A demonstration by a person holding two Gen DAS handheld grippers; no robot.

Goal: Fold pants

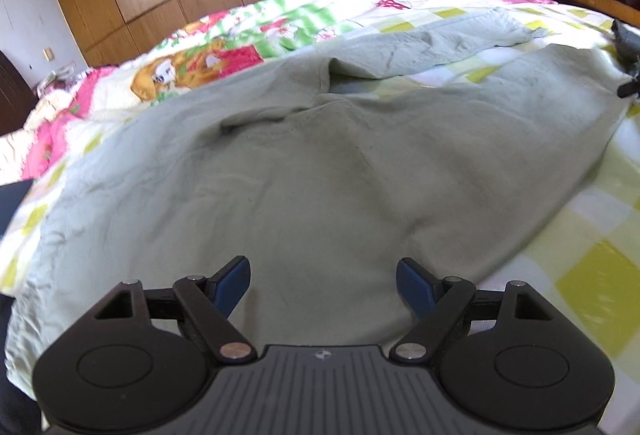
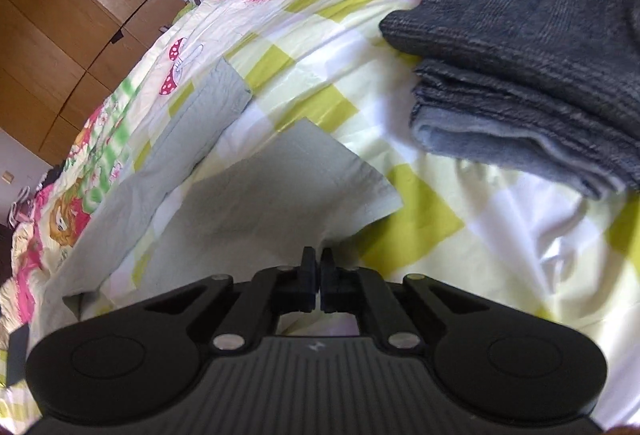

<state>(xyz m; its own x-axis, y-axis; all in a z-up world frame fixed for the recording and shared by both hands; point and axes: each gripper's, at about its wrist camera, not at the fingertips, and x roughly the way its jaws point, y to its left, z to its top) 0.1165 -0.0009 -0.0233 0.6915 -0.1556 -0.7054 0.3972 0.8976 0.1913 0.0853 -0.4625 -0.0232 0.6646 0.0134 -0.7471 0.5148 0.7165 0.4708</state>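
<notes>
Lying spread over the checked bedsheet [image 2: 420,219], the pale green pants [image 1: 312,175] are waiting. The left gripper [image 1: 323,285] is hovering wide open above them. The right gripper [image 2: 318,277] is pinching the hem of one leg, jaws closed.

pale grey-green pants [image 1: 320,171] spread out flat-ish on the bed, soft fleecy fabric, a bit rumpled; waist end is nearest, the two legs split and run away across the covers; one leg [image 2: 280,187] lies smooth with a squared-off cuff, the other leg [image 2: 192,131] sits just beside it, creased up near the crotch
</notes>
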